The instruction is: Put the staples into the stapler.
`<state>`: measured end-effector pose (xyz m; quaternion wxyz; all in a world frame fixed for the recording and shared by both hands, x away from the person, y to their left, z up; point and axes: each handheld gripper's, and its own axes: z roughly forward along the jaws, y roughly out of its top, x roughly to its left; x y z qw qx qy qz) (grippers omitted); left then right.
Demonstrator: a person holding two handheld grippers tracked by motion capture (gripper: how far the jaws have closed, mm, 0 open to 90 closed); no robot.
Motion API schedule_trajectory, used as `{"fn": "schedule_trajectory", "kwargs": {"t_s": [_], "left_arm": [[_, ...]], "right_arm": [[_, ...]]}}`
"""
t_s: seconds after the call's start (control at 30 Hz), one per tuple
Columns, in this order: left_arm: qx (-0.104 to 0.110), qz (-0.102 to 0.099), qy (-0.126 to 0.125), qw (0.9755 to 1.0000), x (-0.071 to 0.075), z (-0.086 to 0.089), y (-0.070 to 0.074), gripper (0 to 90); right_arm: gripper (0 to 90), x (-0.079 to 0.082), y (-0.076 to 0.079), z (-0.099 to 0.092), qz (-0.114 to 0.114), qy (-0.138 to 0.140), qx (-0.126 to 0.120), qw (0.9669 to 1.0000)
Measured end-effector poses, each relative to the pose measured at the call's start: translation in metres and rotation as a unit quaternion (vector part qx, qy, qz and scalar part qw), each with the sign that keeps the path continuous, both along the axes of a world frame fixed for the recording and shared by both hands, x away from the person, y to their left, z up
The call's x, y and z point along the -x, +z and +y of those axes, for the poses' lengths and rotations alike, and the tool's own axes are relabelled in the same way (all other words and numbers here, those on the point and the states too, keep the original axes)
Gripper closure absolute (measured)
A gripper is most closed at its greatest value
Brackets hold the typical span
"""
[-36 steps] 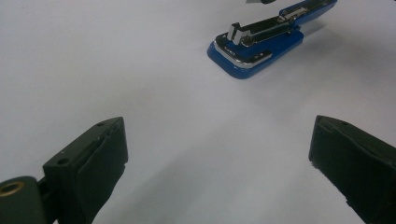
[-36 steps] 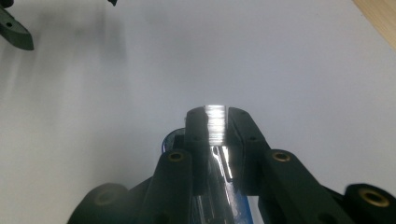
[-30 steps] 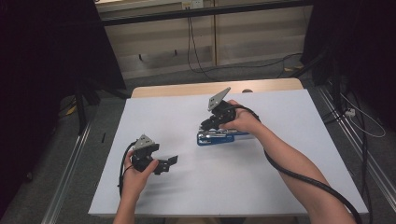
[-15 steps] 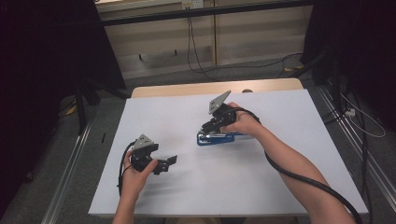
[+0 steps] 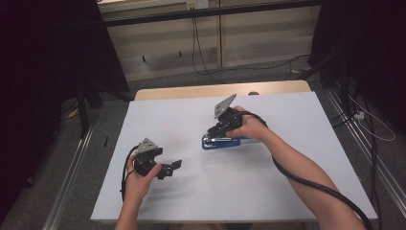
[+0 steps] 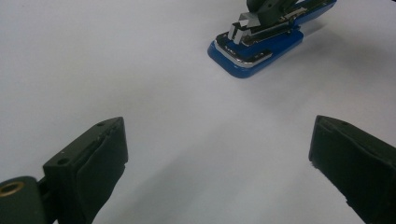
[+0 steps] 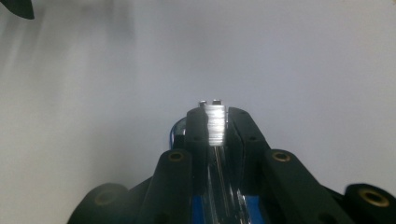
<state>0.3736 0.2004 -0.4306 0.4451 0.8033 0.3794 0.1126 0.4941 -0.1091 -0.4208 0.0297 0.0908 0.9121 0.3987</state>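
A blue stapler (image 5: 221, 143) lies on the white table (image 5: 287, 163) near its middle. My right gripper (image 5: 216, 132) comes down on it from the right and is shut on the stapler's silver metal magazine (image 7: 214, 122), which sits tight between the two black jaws. In the left gripper view the stapler (image 6: 261, 44) lies ahead at the top, its nose toward me. My left gripper (image 5: 172, 167) hovers low over the table at the front left, well apart from the stapler. Its jaws stand wide open with bare table between them (image 6: 217, 154).
The white sheet covers a wooden tabletop whose far edge (image 5: 220, 90) shows. Cables (image 5: 201, 57) run over the floor beyond it. Metal rails (image 5: 72, 167) flank the table on both sides. A black cable (image 5: 316, 184) trails from the right gripper along the forearm.
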Motion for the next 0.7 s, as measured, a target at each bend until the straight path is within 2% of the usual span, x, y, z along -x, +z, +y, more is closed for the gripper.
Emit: {"fn": "schedule_trajectory", "kwargs": {"t_s": [0.5,0.57,0.7], "left_arm": [[-0.004,0.003,-0.002,1.0000,0.0003,-0.0012,-0.0010,4.7],[0.001,0.004,0.001,1.0000,0.0004,-0.0010,-0.0013,4.7],[-0.002,0.006,-0.001,1.0000,0.0004,0.0004,-0.0014,4.8]], "right_arm": [[79.0,-0.0031,-0.0013,0.0005,0.008,0.004,0.001,1.0000],[79.1,-0.0033,-0.0014,0.0017,0.007,0.008,0.002,0.9999],[79.1,-0.0033,-0.0009,0.0031,0.002,0.010,0.005,0.9999]]}}
